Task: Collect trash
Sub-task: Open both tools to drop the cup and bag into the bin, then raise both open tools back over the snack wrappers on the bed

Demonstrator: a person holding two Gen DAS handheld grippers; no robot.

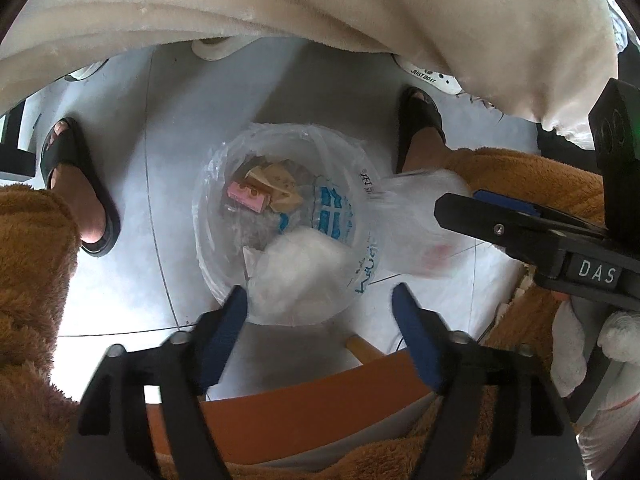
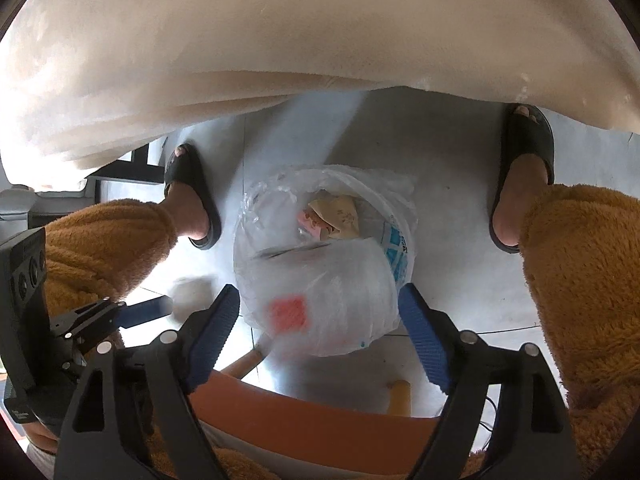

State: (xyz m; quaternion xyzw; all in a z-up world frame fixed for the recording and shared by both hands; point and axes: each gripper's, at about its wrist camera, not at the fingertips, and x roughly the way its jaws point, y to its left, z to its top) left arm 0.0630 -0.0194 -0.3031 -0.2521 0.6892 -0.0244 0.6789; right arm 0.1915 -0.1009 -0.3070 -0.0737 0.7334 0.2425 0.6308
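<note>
A pale blanket (image 1: 320,12) hangs over the top of both views and hides whatever it covers, and the person's furry brown sleeves (image 2: 580,272) cut off the sides. On the grey floor (image 1: 160,208) between two black sandals (image 1: 76,184) stands the bin (image 1: 280,220), mouth up, lined with a clear bag, holding a pink wrapper (image 1: 246,197) and tan paper scraps (image 1: 280,184). A blurred white plastic bag (image 2: 320,300) hangs over it, its shape hard to make out; the left tool (image 1: 320,300) and right tool (image 2: 320,312) both gape wide, gripping nothing.
</note>
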